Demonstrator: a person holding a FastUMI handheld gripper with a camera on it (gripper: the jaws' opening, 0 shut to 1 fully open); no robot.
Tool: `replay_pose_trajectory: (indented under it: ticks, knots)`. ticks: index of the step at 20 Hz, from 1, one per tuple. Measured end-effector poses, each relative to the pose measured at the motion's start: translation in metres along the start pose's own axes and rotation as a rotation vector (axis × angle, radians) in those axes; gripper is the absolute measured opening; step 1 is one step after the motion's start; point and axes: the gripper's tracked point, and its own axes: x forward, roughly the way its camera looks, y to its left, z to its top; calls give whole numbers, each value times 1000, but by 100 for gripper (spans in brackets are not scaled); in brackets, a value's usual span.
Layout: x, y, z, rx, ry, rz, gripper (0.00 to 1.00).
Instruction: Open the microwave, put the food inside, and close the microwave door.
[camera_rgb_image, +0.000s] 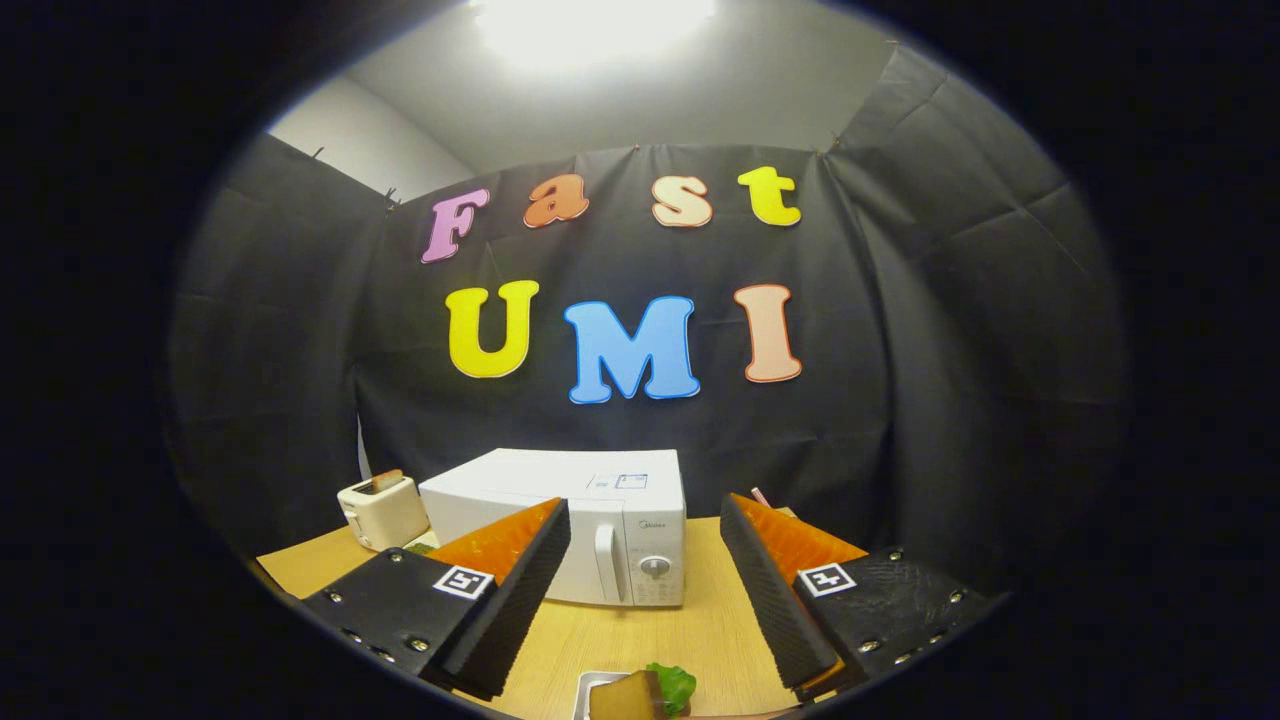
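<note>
A white microwave (580, 525) stands on the wooden table (700, 620), beyond my fingers, with its door shut. Its vertical handle (606, 562) and a round knob (654, 566) face me, seen in the gap between the fingers. Close below me, just under the gap, lies a small white plate (588, 690) carrying a brown piece of food (625, 697) and a green leaf (674, 686). My gripper (645, 525) hangs open above the table, nothing between its fingers, well short of the microwave.
A white toaster (382, 510) with a slice of toast in its slot stands left of the microwave. Something thin and pink (760, 496) pokes up behind the right finger. Black cloth walls close the booth behind and at both sides.
</note>
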Motion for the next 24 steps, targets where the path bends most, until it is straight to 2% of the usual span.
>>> replay_pose_trajectory:
  ticks: [7, 16, 24]
  knots:
    - [17, 18, -9, -8, 14, 35, 95]
    - [75, 56, -65, -8, 47, 115, 95]
    - [142, 68, -114, -53, 79, 78, 96]
